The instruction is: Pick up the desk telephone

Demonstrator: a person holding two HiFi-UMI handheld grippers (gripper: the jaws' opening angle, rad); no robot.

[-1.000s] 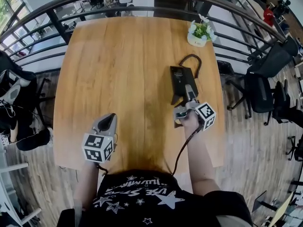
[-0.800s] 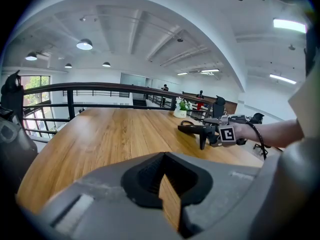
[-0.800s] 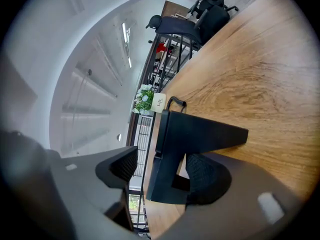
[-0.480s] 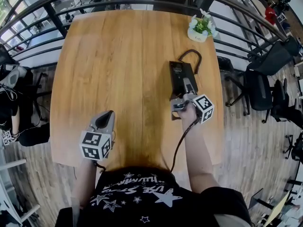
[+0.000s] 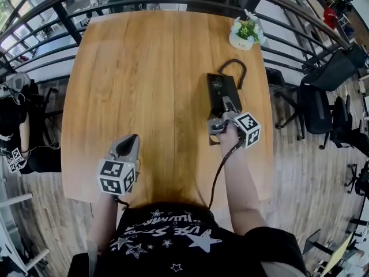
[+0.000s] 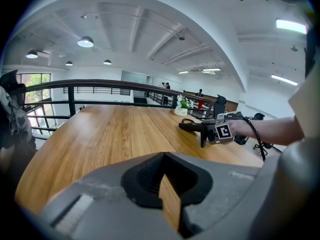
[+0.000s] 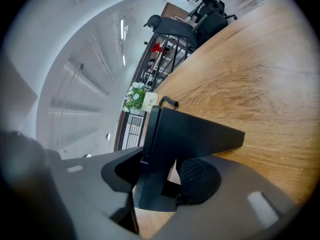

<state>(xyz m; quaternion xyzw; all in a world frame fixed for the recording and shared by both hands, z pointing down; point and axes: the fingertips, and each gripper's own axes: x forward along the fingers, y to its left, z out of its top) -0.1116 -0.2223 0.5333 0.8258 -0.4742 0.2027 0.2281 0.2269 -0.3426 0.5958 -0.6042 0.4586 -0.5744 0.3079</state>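
The black desk telephone (image 5: 222, 92) lies on the wooden table (image 5: 150, 79), right of centre, its dark cable (image 5: 235, 67) looping off the far end. My right gripper (image 5: 226, 109) is at the phone's near end. Its jaws have just been closing, and now they clamp that end. In the right gripper view the telephone (image 7: 187, 136) fills the gap of the right gripper (image 7: 165, 184), one pad on its face and the textured pad under it. My left gripper (image 5: 129, 145) hovers over the front left of the table, shut and holding nothing, far from the phone (image 6: 192, 126).
A small potted plant (image 5: 244, 34) stands at the table's far right corner. A dark metal railing (image 5: 69, 22) curves round the far and left sides. Black office chairs (image 5: 323, 94) stand on the floor to the right.
The right gripper has edged a little further onto the phone's near end and its jaws have narrowed around it. The left gripper has stayed where it was.
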